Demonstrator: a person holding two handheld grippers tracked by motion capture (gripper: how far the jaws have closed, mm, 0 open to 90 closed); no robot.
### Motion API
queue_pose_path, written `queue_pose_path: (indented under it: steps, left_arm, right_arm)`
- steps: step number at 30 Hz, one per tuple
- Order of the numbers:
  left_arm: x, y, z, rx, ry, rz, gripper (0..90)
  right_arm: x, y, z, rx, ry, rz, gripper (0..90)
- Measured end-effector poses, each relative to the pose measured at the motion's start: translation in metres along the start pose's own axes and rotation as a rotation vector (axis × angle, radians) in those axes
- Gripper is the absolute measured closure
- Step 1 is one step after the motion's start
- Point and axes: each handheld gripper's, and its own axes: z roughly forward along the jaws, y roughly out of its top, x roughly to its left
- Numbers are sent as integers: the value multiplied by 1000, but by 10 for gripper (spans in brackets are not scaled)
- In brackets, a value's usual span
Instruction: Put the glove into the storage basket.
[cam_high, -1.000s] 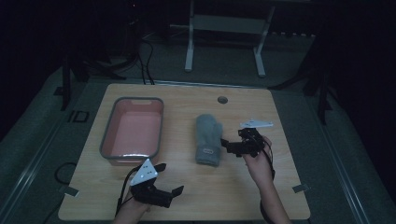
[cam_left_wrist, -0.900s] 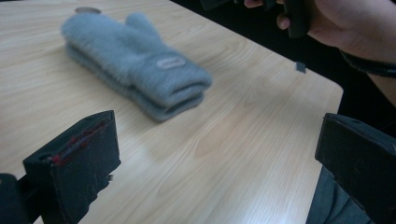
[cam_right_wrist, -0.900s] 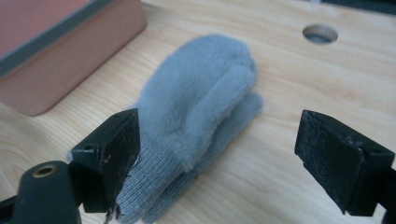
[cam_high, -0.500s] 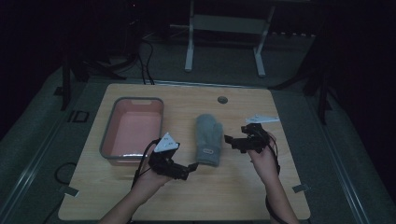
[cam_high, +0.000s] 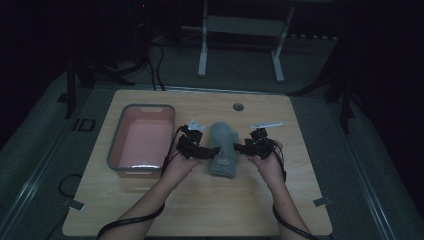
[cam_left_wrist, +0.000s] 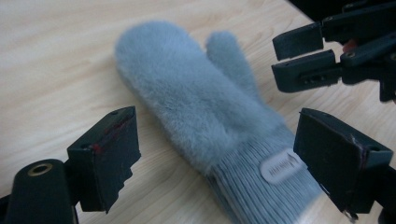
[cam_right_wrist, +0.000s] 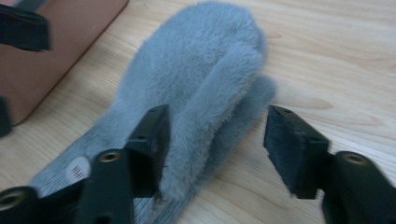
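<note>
**Two grippers flank the grey mitten**

Two hands come up from the bottom edge of the high view, your forearms angling inward so that both tools meet at the grey mitten (cam_high: 222, 148) lying near the middle of the table (cam_high: 300, 200). It rests flat on the wood, fluffy end away from you, ribbed cuff with a small white label toward you, thumb on its right edge.

Your left gripper (cam_high: 209, 151) reaches in from the mitten's left side, wrist bent so the tool points across the table toward the cuff. Its jaws have just been closing a little, yet they stand spread (the left gripper view shows the mitten's cuff end lying between them, with bare wood between the near pad and the fur). I see no pad pressing on the fabric.

Your right gripper (cam_high: 239, 147) comes in from the opposite side, hand curled under the tool, its tip at the mitten's right edge. Its jaws have just been closing too. In the right gripper view they straddle the thumb: one pad sits against the fur, while the other stands clear with wood showing in the gap. So that claw is part-way open, not yet pinching.

Just left of your left hand stands the pink bin (cam_high: 120, 150), grey-rimmed. A small round grommet (cam_high: 238, 107) sits near the table's far edge.
</note>
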Motion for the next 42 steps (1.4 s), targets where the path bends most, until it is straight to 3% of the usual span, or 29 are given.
queue_pose_path:
  steps: [1, 2, 3, 7, 15, 22, 26, 29, 36, 42]
  left_arm:
    - [0, 0, 0, 0, 0, 0, 154]
    - [3, 1, 13, 46, 18, -19, 154]
    - [3, 1, 18, 63, 15, -29, 154]
    - [3, -4, 37, 140, -2, -38, 154]
    - [10, -9, 61, 186, -67, -125, 210]
    - [16, -11, 69, 186, -184, -137, 486]
    - [17, -9, 69, 186, -205, -136, 648]
    - [18, -8, 67, 185, -212, -138, 743]
    - [16, 2, 55, 187, -202, -105, 789]
    - [12, 10, 39, 169, -203, -70, 798]
  right_arm:
    - [0, 0, 0, 0, 0, 0, 440]
    - [-1, 0, 3, 4, 9, 6, 445]
    - [-2, -1, 14, 42, 16, 7, 451]
    - [-8, -7, 30, 94, 21, 19, 439]
    - [-20, -12, 50, 152, 78, 65, 429]
    - [-19, -13, 57, 174, 158, 79, 652]
    - [-11, -12, 55, 165, 117, 34, 755]
    - [-7, -12, 52, 153, 88, 27, 782]
    - [-1, -10, 42, 108, 86, 46, 804]
    - [6, -1, 27, 76, 86, 29, 806]
